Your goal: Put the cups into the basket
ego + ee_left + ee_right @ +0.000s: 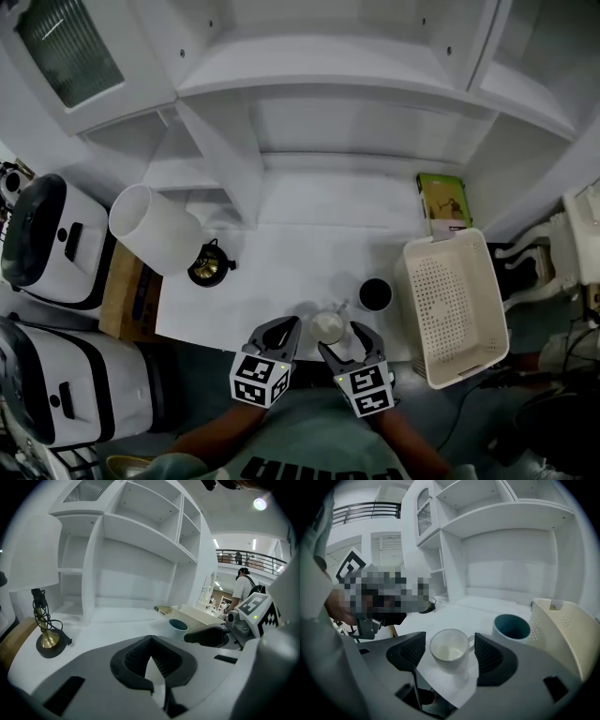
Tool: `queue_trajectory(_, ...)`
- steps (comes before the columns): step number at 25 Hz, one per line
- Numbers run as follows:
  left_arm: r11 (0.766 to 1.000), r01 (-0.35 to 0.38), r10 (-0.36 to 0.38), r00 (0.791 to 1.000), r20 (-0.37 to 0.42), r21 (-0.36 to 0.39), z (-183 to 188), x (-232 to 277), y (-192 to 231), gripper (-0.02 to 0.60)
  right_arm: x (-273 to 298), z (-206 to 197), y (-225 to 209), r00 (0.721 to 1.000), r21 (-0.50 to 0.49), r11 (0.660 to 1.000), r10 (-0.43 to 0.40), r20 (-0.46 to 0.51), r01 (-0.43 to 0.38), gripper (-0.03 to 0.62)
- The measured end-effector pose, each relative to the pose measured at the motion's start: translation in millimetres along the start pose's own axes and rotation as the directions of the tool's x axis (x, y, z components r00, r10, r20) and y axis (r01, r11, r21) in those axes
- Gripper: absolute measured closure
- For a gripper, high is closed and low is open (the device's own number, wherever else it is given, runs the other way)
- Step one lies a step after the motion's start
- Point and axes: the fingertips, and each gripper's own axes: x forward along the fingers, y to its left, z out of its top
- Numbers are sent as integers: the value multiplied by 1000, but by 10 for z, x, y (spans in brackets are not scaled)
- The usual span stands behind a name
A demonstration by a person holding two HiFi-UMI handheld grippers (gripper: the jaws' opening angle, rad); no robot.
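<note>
A: So, where is the white cup (327, 327)?

B: Low in the middle of the head view, upright near the front edge of the white desk (281, 248). It stands between the two jaws of the right claw (450, 639).

A: Clamped on it?

B: No. The jaws stand apart, one on each side of the cup. There is a clear gap on the left side. The cup's handle points toward the right pad and comes very close to it; I cannot tell whether they touch.

A: And the left claw (150, 641)?

B: Its jaws meet at the tips with nothing between them. In the head view it sits just left of the white cup, at the desk's front edge.

A: Any other cup?

B: A dark cup (375, 293), teal inside, stands upright above and to the right of the white one, just beside the basket (452, 305).

A: And the basket itself?

B: Cream, perforated, at the right end of the desk. Both cups stand outside it.

A: What is at the left?

B: A lamp (155, 228) with a white shade, its round base resting on the desk.
</note>
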Motion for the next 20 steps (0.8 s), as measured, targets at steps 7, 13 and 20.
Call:
queue_trajectory(7, 997, 69, -67, 997, -50, 44, -27, 189, 130, 575, 238, -83, 61, 999, 11, 1000, -19, -47, 19, 226)
queue_trajectory(13, 987, 141, -134, 987, -92, 77, -81, 321, 164, 575, 393, -177, 40, 993, 6, 997, -82, -88, 83, 214)
queue_trajectory(20, 976, 190, -177, 976, -125, 108, -172, 455, 198, 575, 514, -286, -7, 983, -1, 991, -130, -132, 131, 207)
